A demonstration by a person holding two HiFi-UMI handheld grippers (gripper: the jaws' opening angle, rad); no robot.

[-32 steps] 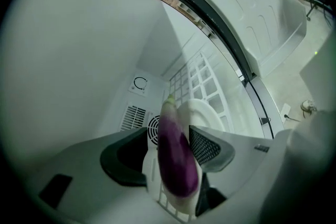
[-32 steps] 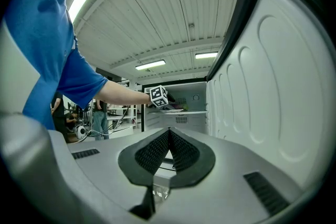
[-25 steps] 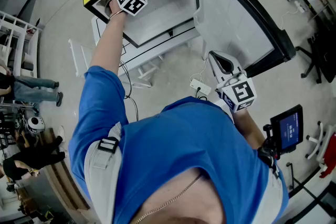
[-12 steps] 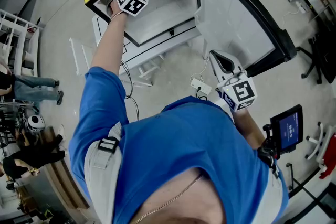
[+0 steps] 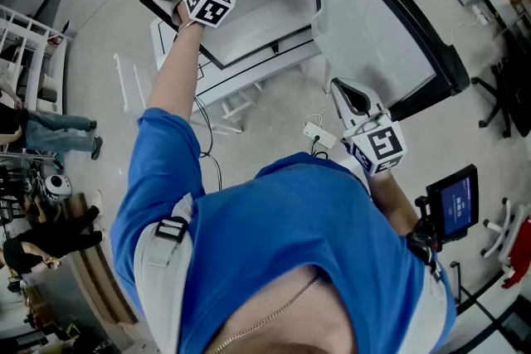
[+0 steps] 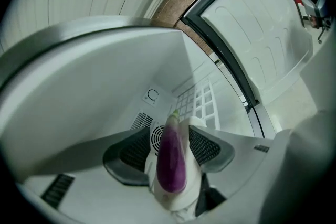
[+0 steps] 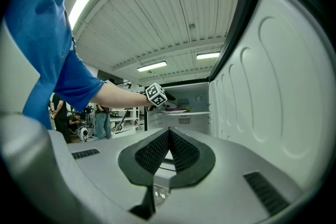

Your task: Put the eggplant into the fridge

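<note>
A purple eggplant (image 6: 171, 162) with a green tip points into the open fridge (image 6: 157, 96). My left gripper (image 6: 170, 147) is shut on it, one dark pad on each side, reaching over the fridge's upper shelf. In the head view only that gripper's marker cube (image 5: 207, 2) shows at the fridge opening (image 5: 257, 12); its jaws are hidden under the fridge top. From the right gripper view the eggplant (image 7: 176, 107) lies level with a white shelf. My right gripper (image 7: 169, 132) is shut and empty, held low (image 5: 348, 98) beside the open fridge door (image 5: 390, 21).
The fridge door (image 7: 273, 76) stands wide open on the right. A power strip (image 5: 317, 134) with cables lies on the floor below the fridge. A small monitor (image 5: 455, 203) is at the right, a white rack (image 5: 33, 54) and standing people (image 5: 58, 133) at the left.
Almost nothing: the left gripper stays at the fridge opening with the eggplant, the right gripper has not moved, and the head view has shifted slightly.
</note>
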